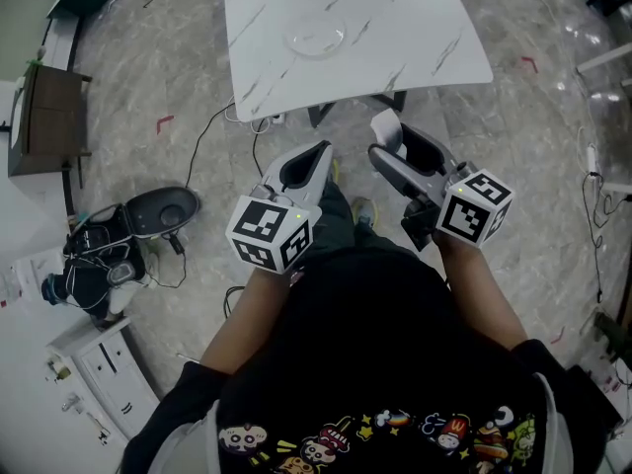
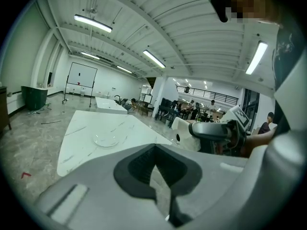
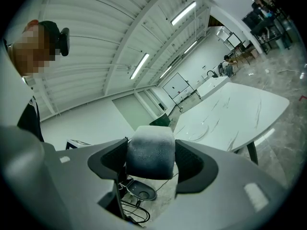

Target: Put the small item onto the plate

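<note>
Whitish small item (image 3: 149, 152) clamped between right gripper (image 1: 395, 144) fingers; left gripper (image 2: 154, 176) closed, empty; plate (image 1: 314, 39) well beyond fingertips; risk: early release would likely floor it.

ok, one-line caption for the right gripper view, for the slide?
Right gripper clamps a small pale block, with the marble table and its clear plate ahead.

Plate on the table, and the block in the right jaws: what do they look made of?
The round clear plate looks like glass or clear plastic: the white marbled tabletop shows through it and its rim glints. The pale grey rounded block, clamped in the jaws of the right gripper, has a matte, finely speckled surface, perhaps foam or sponge; I can't be sure.
</note>
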Demonstrator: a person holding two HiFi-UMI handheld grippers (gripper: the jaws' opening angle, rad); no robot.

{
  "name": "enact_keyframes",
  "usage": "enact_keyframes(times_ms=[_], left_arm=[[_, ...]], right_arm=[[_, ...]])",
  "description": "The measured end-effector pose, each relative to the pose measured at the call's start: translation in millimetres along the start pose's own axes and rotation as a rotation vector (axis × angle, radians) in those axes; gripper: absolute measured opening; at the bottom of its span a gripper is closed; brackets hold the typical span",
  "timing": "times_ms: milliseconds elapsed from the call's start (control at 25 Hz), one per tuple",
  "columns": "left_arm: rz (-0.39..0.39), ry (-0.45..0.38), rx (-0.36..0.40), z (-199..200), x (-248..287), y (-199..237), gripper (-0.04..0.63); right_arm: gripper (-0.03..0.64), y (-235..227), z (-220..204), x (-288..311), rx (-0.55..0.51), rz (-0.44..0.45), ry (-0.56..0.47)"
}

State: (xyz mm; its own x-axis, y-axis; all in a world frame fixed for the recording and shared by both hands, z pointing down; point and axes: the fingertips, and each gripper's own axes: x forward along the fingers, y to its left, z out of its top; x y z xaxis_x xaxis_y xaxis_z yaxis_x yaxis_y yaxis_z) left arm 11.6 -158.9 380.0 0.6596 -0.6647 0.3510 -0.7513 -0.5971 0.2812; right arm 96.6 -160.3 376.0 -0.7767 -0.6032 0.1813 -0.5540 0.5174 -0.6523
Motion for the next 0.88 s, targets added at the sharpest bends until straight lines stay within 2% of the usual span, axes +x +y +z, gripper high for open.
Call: enact_keyframes(times_ms=[400,880], left_arm=[[-0.007,0.006,-0.025,23,25,72,0.000],[-0.049,0.093,0.002,35,84,158,0.000]], right_arm=[[0.334,-19,21,74,-0.015,-0.033,0.040],[0.334,-71,43,166,-0.045,-0.132,0.081]])
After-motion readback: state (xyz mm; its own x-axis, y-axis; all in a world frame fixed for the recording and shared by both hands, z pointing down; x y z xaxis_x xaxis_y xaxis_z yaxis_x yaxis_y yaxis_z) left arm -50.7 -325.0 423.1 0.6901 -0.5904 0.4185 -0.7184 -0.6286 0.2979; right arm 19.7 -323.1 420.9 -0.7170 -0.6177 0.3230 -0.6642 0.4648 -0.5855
